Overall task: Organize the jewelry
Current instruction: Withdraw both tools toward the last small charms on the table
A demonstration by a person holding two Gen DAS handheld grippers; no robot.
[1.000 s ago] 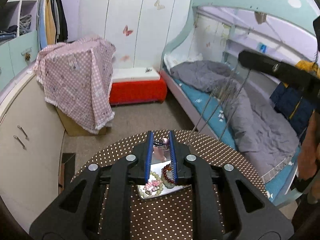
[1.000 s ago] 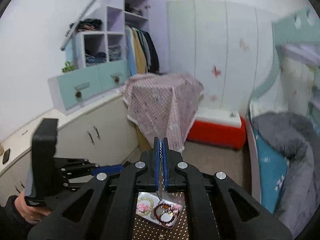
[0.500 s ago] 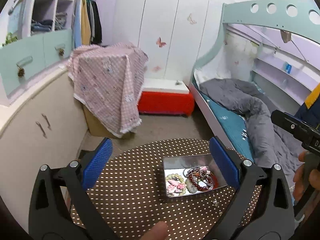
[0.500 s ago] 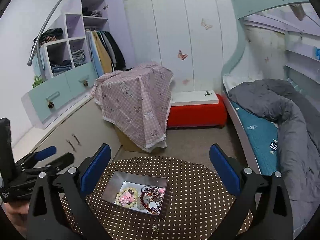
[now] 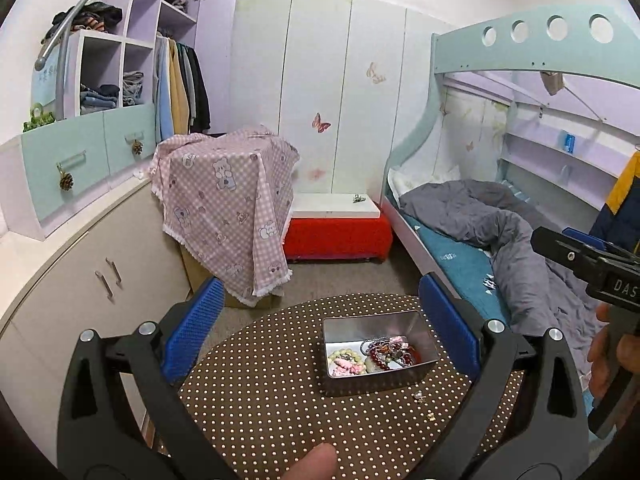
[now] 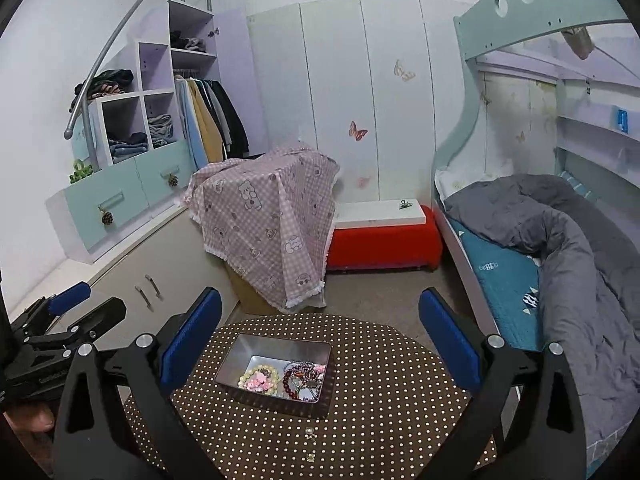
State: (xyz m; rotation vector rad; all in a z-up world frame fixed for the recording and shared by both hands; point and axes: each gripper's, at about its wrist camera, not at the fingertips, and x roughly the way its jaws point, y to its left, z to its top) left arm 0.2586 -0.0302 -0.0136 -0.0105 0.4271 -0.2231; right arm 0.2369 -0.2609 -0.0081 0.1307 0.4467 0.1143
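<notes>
Both tongs are spread wide and hold nothing. Ahead of the left gripper (image 5: 320, 332), toward its right finger, a metal tin (image 5: 378, 354) of bracelets (image 5: 386, 354) sits on the dotted table (image 5: 260, 392); the right gripper (image 6: 320, 340) sees it toward its left finger. Two tiny pieces (image 6: 309, 444), perhaps earrings, lie nearer.

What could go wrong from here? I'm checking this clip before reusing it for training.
Two tiny loose pieces lie on the dotted tabletop outside the metal tin; they look easy to miss or brush off. The bracelets in the tin are piled together, so lifting one may drag others out. Both the left gripper and the right gripper are open and empty.
</notes>
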